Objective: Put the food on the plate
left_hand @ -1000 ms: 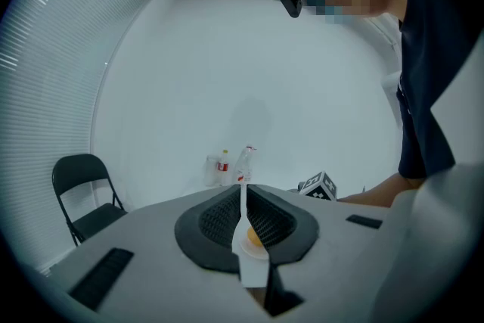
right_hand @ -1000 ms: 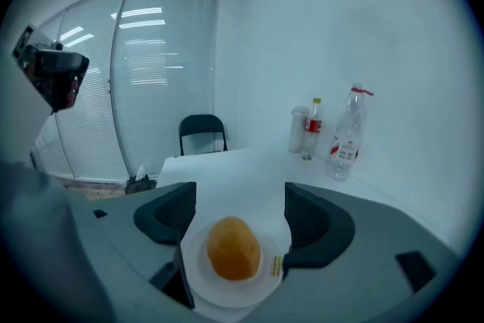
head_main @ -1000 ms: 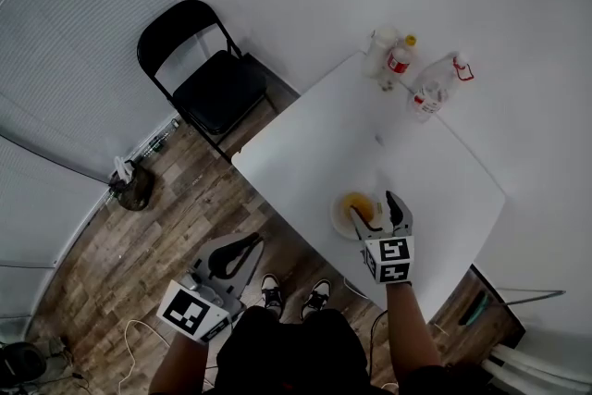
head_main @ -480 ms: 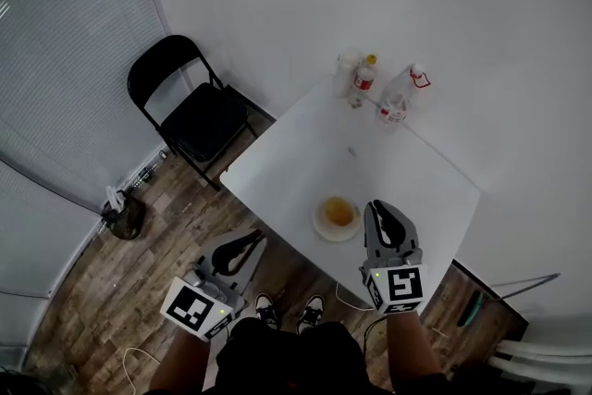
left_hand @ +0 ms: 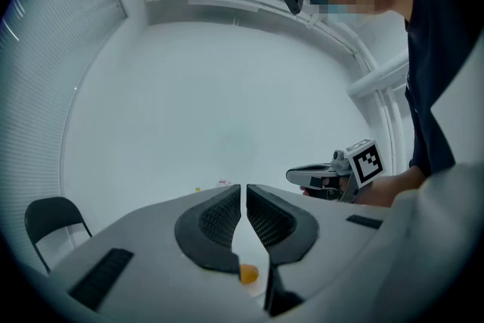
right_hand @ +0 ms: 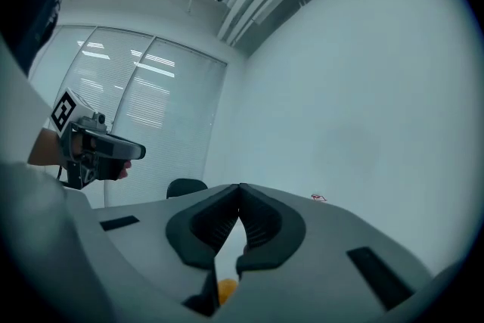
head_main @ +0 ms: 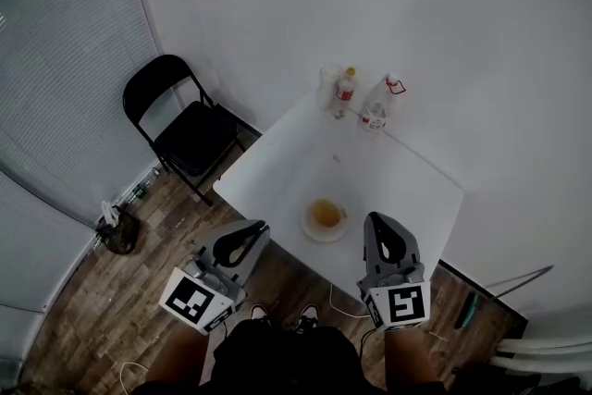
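Observation:
A white plate (head_main: 307, 230) lies near the front edge of the white table (head_main: 388, 171), with an orange piece of food (head_main: 326, 214) on it. My right gripper (head_main: 381, 223) hangs in front of the table, right of the plate, jaws shut and empty. My left gripper (head_main: 253, 229) is held to the plate's left, off the table, also shut and empty. In the left gripper view the shut jaws (left_hand: 243, 190) point toward the wall, and the food (left_hand: 247, 273) shows below them. The right gripper view shows shut jaws (right_hand: 240, 189) with the food (right_hand: 227, 288) beneath.
Two bottles (head_main: 344, 90) (head_main: 377, 106) and a white container (head_main: 327, 84) stand at the table's far corner by the wall. A black folding chair (head_main: 180, 120) stands left of the table on the wood floor. Blinds cover the left wall.
My right gripper has drawn back from the plate toward me and its jaws have closed empty. The food stays on the plate. The left gripper has risen slightly.

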### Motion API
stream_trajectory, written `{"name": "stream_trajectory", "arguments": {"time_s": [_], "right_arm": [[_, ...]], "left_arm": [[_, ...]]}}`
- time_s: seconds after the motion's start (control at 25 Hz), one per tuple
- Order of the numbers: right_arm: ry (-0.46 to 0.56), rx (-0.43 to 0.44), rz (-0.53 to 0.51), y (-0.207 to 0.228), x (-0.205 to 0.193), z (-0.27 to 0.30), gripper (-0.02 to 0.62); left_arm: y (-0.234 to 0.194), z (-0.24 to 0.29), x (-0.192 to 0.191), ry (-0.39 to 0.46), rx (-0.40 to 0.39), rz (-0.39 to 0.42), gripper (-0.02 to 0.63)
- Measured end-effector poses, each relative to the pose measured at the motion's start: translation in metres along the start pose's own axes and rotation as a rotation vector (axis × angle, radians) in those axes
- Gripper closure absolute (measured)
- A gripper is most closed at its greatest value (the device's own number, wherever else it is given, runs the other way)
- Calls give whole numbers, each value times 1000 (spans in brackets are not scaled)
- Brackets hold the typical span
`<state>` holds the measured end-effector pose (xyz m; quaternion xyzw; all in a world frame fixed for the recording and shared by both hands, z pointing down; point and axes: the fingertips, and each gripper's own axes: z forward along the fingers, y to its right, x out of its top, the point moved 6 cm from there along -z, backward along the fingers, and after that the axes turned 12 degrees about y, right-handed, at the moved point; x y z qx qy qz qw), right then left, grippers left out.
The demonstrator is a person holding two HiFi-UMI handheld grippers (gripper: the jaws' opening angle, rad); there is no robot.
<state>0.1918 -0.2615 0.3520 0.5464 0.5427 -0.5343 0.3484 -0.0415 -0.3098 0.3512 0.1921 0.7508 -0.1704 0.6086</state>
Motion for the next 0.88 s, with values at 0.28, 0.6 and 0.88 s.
{"name": "stream_trajectory", "arguments": {"time_s": [0.28,0.6,0.88], "right_arm": [[23,5,1,0,16,-12,575],[-4,25,11,-4,13,-11,575],[-23,28,10,-2,7,-10,575]], "left_arm": [[6,0,9,21,-8,2,564],[8,-1,14,29,-19,0,563],[8,-1,10,24,-19,-11,563]]}}
